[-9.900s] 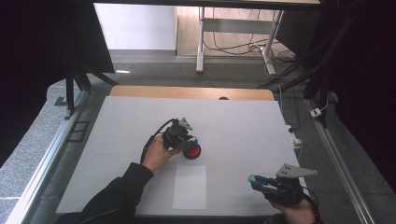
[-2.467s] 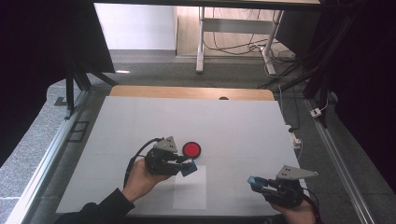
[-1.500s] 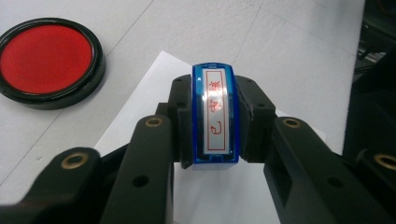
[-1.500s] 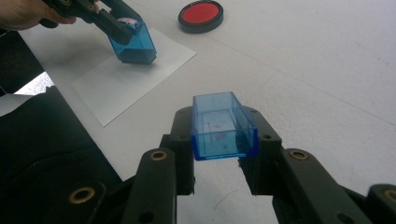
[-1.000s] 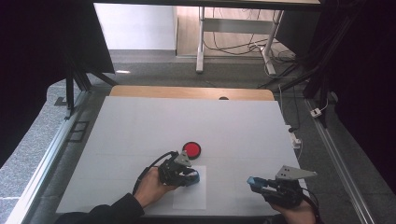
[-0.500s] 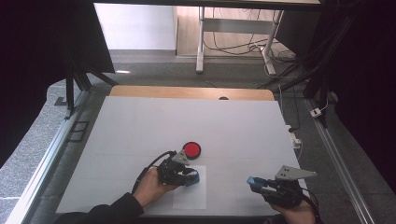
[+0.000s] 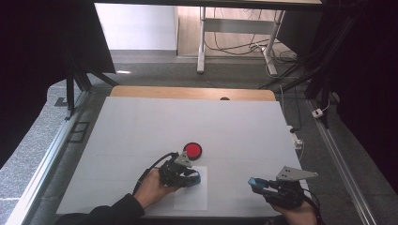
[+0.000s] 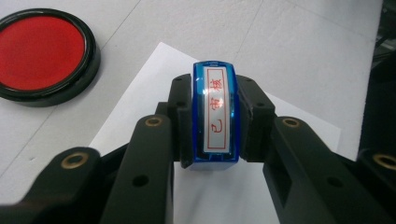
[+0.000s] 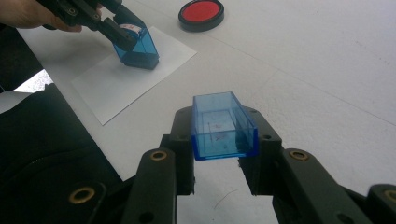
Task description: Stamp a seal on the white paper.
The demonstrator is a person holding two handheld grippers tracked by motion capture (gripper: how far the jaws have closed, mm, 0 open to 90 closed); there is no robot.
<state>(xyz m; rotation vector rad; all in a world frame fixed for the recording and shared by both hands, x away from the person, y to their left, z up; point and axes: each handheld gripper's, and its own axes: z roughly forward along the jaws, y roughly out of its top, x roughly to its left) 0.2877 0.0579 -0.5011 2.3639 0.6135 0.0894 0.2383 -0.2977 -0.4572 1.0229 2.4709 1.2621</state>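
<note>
Already the stamping itself looks to be under way. The left gripper (image 7: 187, 177) is clamped on a blue stamp (image 8: 215, 116), its jaws tight against the two long sides, and the stamp's base is pressed down on the white sheet of paper (image 7: 191, 199) that lies near the front edge of the surface (image 7: 244, 126). In the left gripper view the stamp's top label shows red characters inside a red frame, and the paper lies directly beneath it. The red ink pad (image 7: 192, 150) sits open in its black case just beyond the paper, apart from the stamp, so inking appears finished.

The right gripper (image 7: 257, 183) is closed on the stamp's clear blue cap (image 9: 223, 126), held off to the right, well apart from the paper (the open side of the cap faces away from the jaws).

Whether a mark has printed cannot be told, since the stamp covers the spot, and the rest of the paper seems blank. What is left, by my judgement: lift the stamp off the sheet, check the impression, bring the cap back onto the stamp, and set it down.
</note>
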